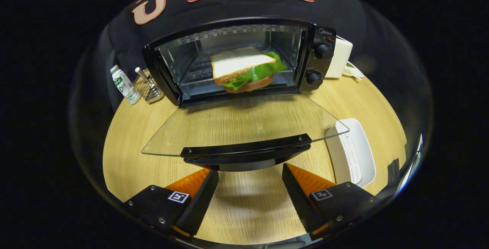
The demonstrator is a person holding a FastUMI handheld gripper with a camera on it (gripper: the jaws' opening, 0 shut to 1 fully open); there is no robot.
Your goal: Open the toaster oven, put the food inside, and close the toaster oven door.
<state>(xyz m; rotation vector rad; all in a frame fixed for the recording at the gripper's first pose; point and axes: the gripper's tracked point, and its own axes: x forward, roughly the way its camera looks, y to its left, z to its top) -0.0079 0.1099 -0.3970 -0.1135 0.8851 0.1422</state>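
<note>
Spread open and empty, the gripper (250,172) is held just short of the door handle (246,149) — beyond, a sandwich (244,69) is seen inside the toaster oven (237,58).

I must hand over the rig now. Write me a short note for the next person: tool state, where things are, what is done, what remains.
Tool: open, holding nothing, its fingers just short of the door handle.
Toaster oven: glass door folded fully down and open.
Sandwich: inside the oven, at the front of the cavity.
Done: door opened, food placed inside.
Left: lift the door by its handle and close it.
</note>
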